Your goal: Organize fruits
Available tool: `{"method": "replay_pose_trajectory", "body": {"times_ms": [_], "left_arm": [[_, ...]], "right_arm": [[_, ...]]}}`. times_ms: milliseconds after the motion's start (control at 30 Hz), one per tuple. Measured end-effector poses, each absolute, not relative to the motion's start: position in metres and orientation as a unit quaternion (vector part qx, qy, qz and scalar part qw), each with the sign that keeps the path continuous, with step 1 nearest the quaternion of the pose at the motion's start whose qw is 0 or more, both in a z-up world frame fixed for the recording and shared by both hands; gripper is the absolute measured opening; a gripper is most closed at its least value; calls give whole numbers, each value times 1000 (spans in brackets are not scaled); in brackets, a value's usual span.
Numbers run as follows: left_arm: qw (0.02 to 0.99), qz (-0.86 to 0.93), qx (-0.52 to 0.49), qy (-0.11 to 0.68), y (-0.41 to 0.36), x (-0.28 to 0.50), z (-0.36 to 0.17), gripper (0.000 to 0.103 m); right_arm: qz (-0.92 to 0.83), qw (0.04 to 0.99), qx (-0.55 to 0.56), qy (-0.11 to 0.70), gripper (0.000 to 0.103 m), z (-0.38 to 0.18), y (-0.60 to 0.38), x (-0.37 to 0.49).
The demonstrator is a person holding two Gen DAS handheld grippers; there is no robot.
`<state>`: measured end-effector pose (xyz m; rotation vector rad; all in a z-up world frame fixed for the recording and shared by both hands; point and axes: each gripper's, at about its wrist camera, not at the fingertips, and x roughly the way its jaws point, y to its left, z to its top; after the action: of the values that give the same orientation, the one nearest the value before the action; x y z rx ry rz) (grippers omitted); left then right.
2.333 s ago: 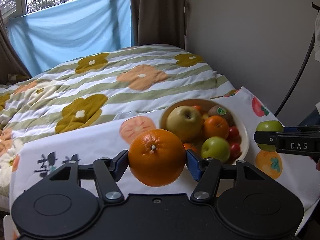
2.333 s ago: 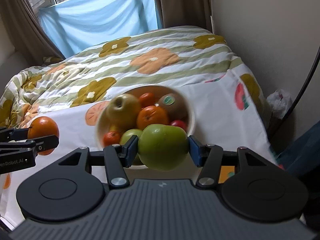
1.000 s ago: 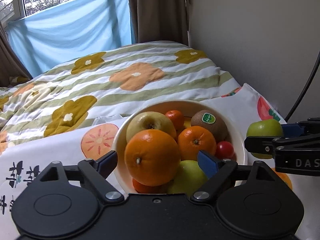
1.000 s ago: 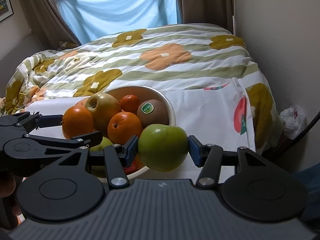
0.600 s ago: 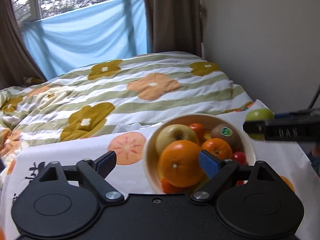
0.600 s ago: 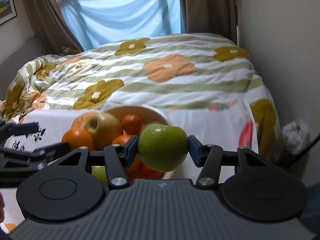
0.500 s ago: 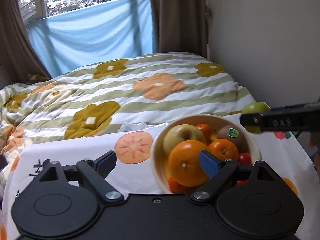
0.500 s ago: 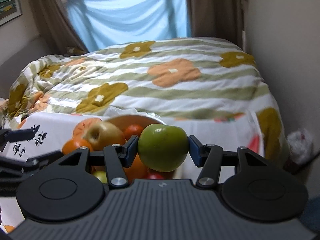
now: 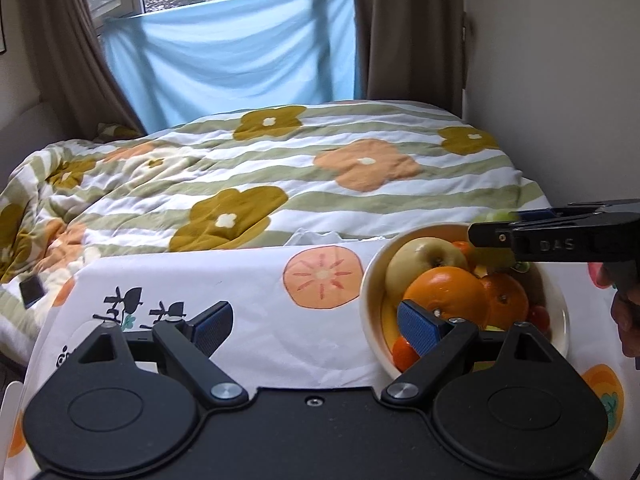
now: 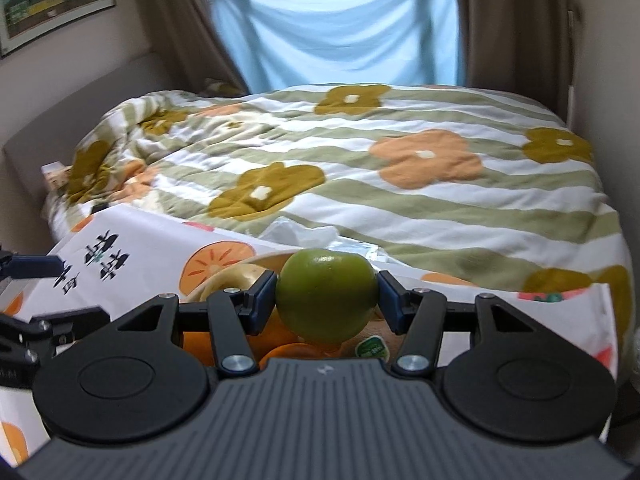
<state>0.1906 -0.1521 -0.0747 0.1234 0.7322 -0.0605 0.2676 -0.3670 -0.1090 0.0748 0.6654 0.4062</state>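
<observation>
Left gripper gapes wide and empty over the printed cloth, just left of the bowl. Right gripper, whose jaws have just been opening, has the green apple between its pads; whether they still press on it cannot be told. It hangs above the bowl, which sits toward the cloth's right edge and holds an orange and a yellow apple. Beyond lies the flowered quilt, then the blue sheet.

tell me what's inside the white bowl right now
The white bowl holds a big orange up front, a yellow-green apple, a smaller orange and a red tomato. The gripper bodies cover the fruit lower down.
</observation>
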Motion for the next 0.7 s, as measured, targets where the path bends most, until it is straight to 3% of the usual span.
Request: {"method": "replay_pose_trajectory", "body": {"times_ms": [67,200,700], "left_arm": [[931,-22,60,360,-151,189,-76,92],[929,-8,54,366,-147,185,-76,92],[947,-30,52,316,-113,134,-18,92]], "right_arm": [[212,925,42,312,85,-111,-370,266],[212,925,49,311,91,-114,-374,266],[158,945,54,281,91,-43,-354,193]]}}
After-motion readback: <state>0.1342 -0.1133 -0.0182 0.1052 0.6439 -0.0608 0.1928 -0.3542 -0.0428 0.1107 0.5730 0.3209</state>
